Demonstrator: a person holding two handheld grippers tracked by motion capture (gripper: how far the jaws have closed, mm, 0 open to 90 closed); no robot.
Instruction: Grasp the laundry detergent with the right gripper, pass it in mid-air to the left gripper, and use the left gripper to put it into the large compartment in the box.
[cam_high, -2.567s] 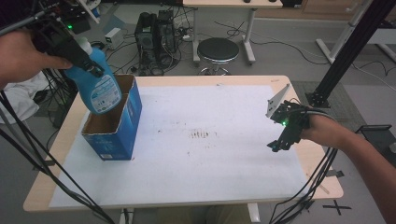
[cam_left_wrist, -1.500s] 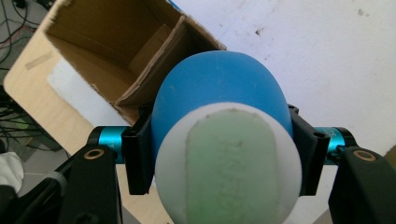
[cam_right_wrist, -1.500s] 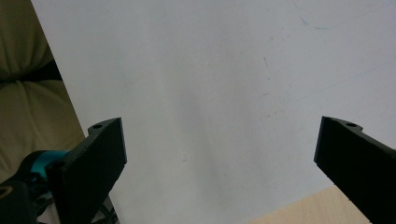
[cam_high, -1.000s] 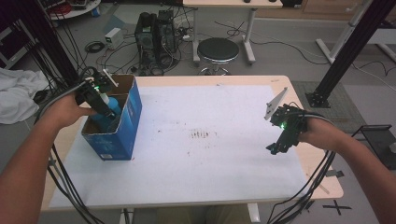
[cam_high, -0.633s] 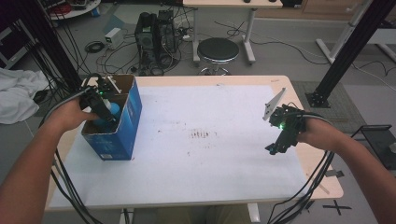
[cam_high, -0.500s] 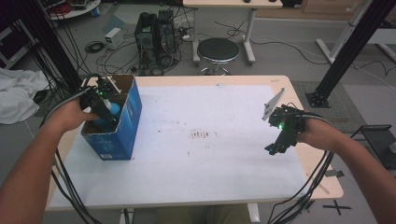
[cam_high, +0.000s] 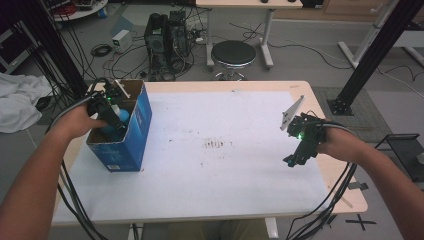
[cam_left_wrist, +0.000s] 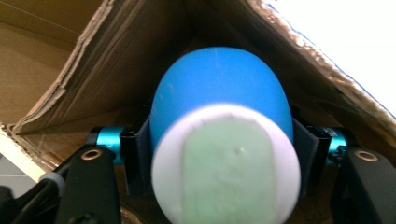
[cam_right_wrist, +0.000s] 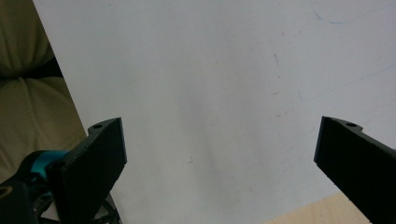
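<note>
Inside cardboard box (cam_high: 131, 131), left gripper (cam_left_wrist: 219, 149) apparently clamping blue bottle (cam_left_wrist: 219, 112)

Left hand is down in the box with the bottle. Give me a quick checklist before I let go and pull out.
1. Blue bottle inside the cardboard box: ok.
2. Left gripper jaws have just been opening, with the bottle between them; pads fully clear of it: cannot tell.
3. Bottle resting on the box floor: cannot tell, bottom hidden.
4. Box upright on the table: ok.
5. Right gripper open, holding nothing, over the white sheet: ok.
</note>
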